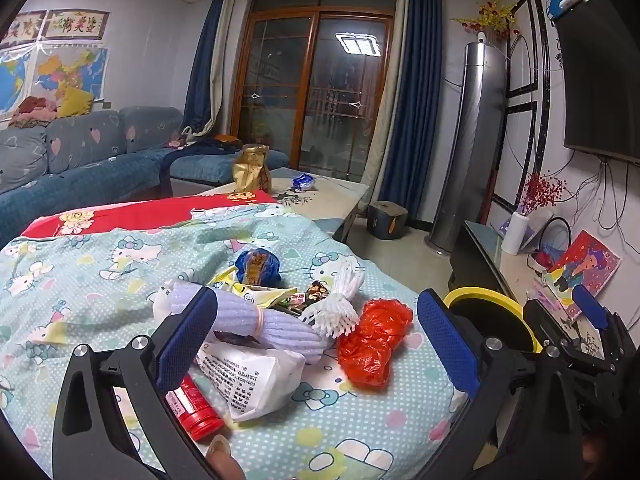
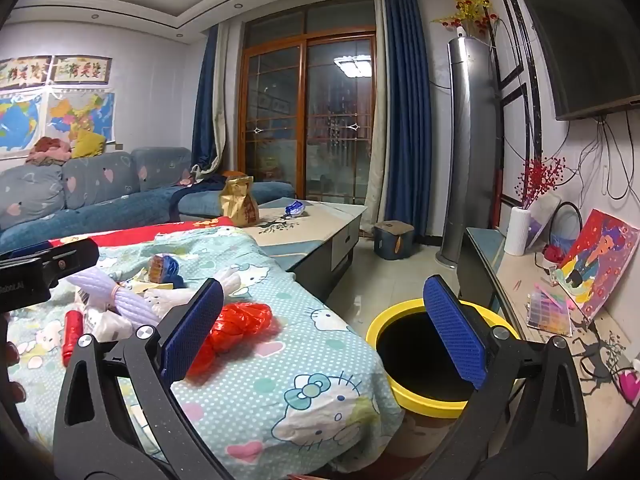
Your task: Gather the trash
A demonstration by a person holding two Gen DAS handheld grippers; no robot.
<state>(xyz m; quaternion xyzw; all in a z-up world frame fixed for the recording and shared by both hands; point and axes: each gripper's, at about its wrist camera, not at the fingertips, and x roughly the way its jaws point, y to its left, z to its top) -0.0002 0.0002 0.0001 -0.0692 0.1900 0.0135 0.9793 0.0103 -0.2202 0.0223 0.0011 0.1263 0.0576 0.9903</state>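
Observation:
A heap of trash lies on the Hello Kitty cloth (image 1: 80, 264): a crumpled red plastic bag (image 1: 372, 344), a white printed packet (image 1: 252, 380), a red tube (image 1: 196, 412), lilac foam netting (image 1: 256, 320), white foam netting (image 1: 340, 304), a blue snack bag (image 1: 258, 266) and a yellow wrapper (image 1: 256, 298). My left gripper (image 1: 318, 344) hovers open just over the near side of the heap, holding nothing. My right gripper (image 2: 324, 332) is open and empty, between the red plastic bag (image 2: 236, 328) and the yellow-rimmed bin (image 2: 432, 360) on the floor.
Beyond the cloth, a coffee table (image 2: 320, 216) carries a gold bag (image 2: 239, 200) and a blue wrapper (image 2: 295, 209). A sofa (image 2: 100, 200) runs along the left. A TV cabinet (image 2: 520, 280) with a vase and painting lines the right wall, near a tower air conditioner (image 2: 468, 140).

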